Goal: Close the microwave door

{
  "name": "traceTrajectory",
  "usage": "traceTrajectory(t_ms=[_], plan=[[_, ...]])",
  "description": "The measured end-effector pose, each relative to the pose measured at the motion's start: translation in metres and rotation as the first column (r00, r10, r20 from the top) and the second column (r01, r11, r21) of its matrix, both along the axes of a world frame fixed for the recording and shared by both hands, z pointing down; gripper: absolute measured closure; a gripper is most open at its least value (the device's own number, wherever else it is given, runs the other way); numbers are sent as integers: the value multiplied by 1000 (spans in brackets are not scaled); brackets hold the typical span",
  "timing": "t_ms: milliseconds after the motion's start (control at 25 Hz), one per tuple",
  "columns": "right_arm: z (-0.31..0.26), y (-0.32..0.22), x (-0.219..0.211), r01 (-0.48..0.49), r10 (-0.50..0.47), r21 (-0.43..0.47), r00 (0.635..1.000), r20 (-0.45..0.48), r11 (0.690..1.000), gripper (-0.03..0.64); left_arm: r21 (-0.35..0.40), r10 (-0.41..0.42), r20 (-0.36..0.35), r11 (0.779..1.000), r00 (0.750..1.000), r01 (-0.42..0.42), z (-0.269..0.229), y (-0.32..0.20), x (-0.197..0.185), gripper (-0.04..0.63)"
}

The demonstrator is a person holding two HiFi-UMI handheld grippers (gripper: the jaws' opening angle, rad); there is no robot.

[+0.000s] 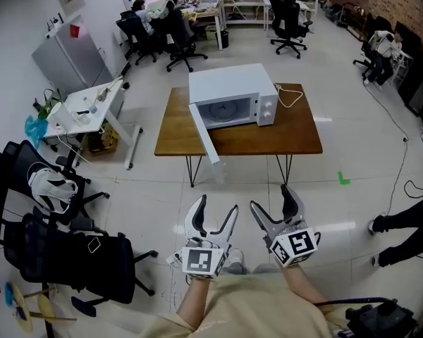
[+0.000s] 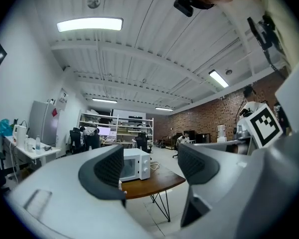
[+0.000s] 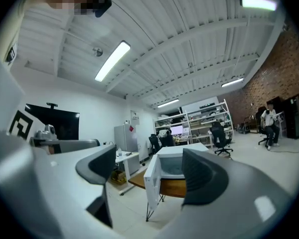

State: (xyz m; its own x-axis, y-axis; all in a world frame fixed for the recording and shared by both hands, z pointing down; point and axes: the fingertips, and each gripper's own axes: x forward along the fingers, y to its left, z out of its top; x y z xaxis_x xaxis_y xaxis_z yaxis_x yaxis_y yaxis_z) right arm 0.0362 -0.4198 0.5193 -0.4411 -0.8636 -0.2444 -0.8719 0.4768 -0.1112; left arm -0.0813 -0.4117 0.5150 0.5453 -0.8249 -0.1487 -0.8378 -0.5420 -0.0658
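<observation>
microwave: white microwave (image 1: 229, 90) sits upper-centre of the head view on a wooden bench (image 1: 296, 139). Cavity faces the camera, knobs on its picture-right panel.
door: door (image 1: 204, 136) is wide open, hinged at the picture-left front corner. Its free edge overhangs the bench's near edge.
left gripper: left gripper (image 1: 217, 204) is at bottom centre, jaws released, nothing between them. Its own view only frames the far-off microwave in the gap.
right gripper: right gripper (image 1: 273, 198) is just beside it, jaws likewise spread and empty. Its view looks at the door from the hinge side.
stage: not started, by my read. Both grippers are well apart from the bench, with no contact.
next: likely walk in, put a jaw on the door's outer face near the free edge, then sweep it toward picture-right and home.
risk 1: pushing near the hinge gives poor leverage, so the body could skid on the bench rather than the door swinging.
risk 2: a hard final shove could slide or twist the microwave and drag the cable (image 1: 290, 98) looped at its picture-right.
risk 3: a weak finish could leave the door resting on the latch, not clicked shut.
risk 4: a spread jaw hooked round the free edge could get pinched as the gap closes.
risk 5: the thin hairpin legs (image 1: 192, 171) mean the bench could rock under a sideways load.
</observation>
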Motion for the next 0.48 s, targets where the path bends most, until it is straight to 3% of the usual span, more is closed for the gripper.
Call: traceTrajectory(t_ms=[80, 200, 320, 480], plan=[[-18, -28, -32, 3, -2, 60, 1000, -11, 998, 213, -51, 2, 2, 999, 1000, -2, 4, -40, -24, 256], [-38, -63, -44, -67, 69, 118, 997, -20, 991, 272, -10, -10, -67, 1000, 998, 10, 3, -95, -55, 255], [-34, -92, -20, -140, 140, 70, 990, 1, 988, 281, -2, 2, -104, 1000, 995, -2, 8, -125, -63, 255], [-11, -130, 3, -166, 166, -7, 986, 7, 986, 281, -11, 0, -103, 1000, 995, -1, 9, -161, -53, 256]])
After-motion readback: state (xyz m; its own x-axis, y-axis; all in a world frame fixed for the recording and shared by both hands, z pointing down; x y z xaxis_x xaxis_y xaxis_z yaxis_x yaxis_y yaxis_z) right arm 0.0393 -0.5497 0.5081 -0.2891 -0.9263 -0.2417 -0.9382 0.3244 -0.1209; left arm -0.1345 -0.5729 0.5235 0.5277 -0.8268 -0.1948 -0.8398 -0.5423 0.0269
